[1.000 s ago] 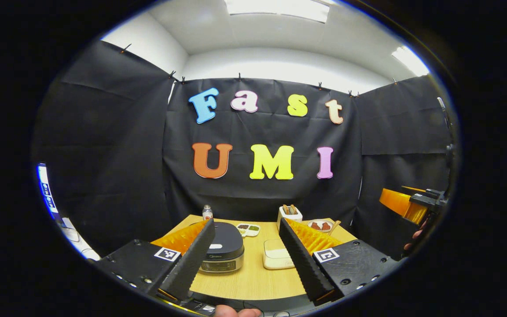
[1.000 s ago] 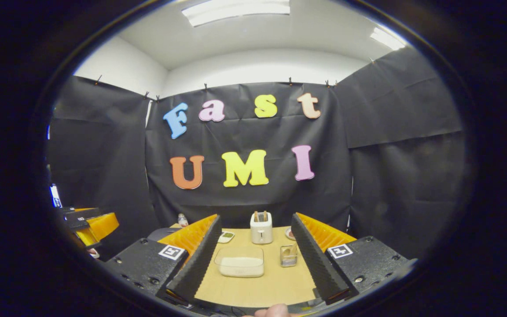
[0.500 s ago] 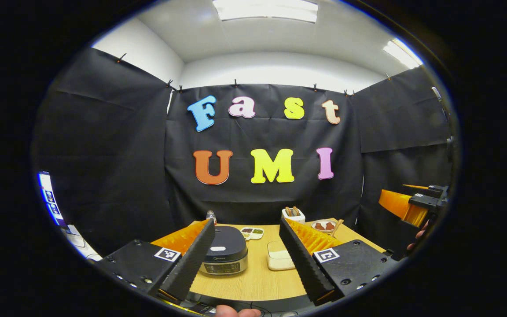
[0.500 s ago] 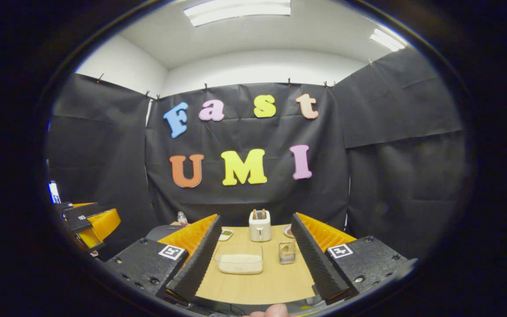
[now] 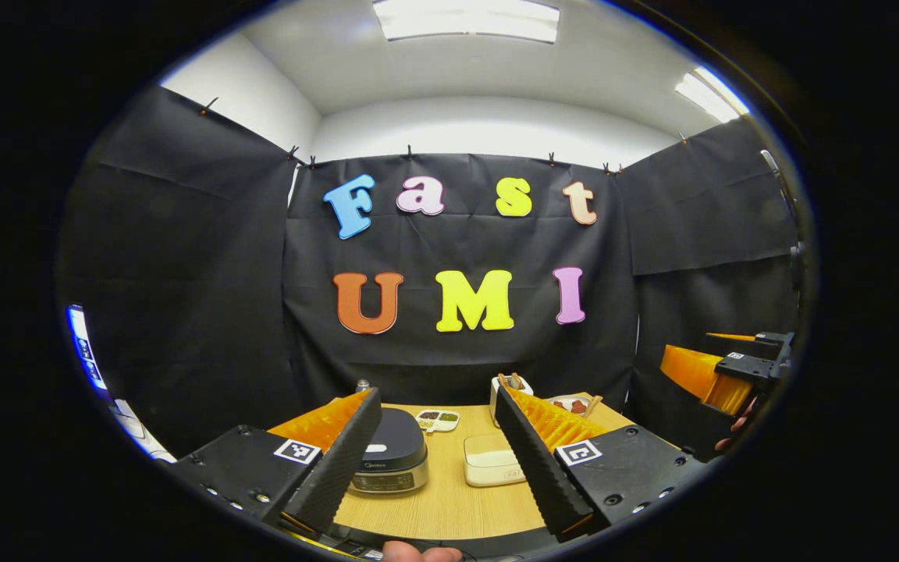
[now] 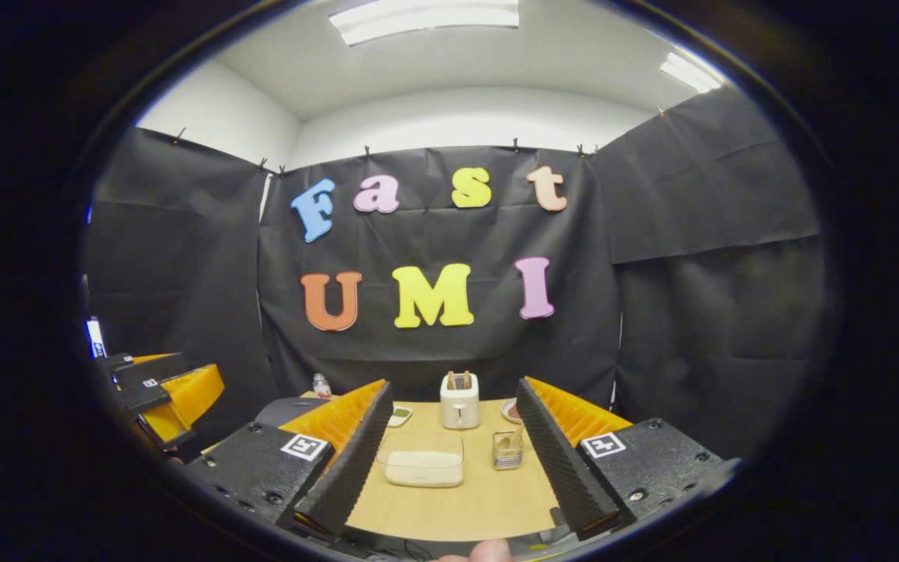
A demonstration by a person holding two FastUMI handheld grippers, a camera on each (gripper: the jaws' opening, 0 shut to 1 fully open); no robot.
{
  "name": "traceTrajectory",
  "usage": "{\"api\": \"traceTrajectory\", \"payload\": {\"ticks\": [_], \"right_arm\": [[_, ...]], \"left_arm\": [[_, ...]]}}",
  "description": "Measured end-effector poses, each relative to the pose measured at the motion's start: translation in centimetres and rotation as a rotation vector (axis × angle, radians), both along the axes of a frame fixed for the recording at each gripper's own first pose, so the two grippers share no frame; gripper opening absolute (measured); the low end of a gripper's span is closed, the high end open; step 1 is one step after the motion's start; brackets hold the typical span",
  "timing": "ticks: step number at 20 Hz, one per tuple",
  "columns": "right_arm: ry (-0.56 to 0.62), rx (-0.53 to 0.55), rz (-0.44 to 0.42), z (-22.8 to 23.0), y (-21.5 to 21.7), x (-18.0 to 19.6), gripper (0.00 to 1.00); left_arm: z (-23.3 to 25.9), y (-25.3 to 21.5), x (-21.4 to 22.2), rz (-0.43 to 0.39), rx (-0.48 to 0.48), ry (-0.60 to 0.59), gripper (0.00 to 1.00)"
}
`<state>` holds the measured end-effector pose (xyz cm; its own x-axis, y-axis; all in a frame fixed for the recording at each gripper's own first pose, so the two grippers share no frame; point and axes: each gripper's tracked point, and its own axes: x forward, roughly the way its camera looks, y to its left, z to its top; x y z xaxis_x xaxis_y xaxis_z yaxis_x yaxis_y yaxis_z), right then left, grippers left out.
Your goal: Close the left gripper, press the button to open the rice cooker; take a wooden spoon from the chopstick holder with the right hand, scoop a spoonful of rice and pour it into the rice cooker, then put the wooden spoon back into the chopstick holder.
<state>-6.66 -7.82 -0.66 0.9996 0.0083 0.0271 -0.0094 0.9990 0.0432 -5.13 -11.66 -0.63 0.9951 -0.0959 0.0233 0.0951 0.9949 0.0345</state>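
Between the spread fingers of the left tool (image 5: 438, 460), in the left gripper view, the wooden tabletop (image 5: 449, 507) lies bare along its near edge. That tool is released and grasps nothing. The rice cooker (image 5: 387, 460), lid down, stands just beside the left finger (image 5: 336, 468), partly hidden behind it. A shallow rice container (image 5: 490, 462) sits near the right finger, apart from the cooker with bare wood between. Farther back stand a small divided dish (image 5: 438, 420) and the chopstick holder (image 5: 509, 388) with wooden handles rising from it; a plate (image 5: 572, 404) lies beyond. The right tool (image 5: 719, 375) hangs off the tabletop's right edge, well apart. Against half a second ago the cooker sits slightly lower and nearer the left finger.

Ahead of the right tool (image 6: 449, 460), in the right gripper view, the fingers stand wide apart, released and empty. The rice container (image 6: 422, 460) lies between them with bare wood before it. A small glass jar (image 6: 506, 450) stands just beside the right finger. The chopstick holder (image 6: 460, 400) is upright behind, centred. The left tool (image 6: 161, 394) hangs off the left edge, slightly higher than before.
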Motion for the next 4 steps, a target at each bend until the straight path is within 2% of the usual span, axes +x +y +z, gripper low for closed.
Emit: {"api": "traceTrajectory", "payload": {"ticks": [4], "right_arm": [[0.003,0.000,-0.003,-0.12,-0.37,0.45,0.99]], "left_arm": [[-0.05,-0.36,0.39,0.004,0.005,0.006,0.94]]}}
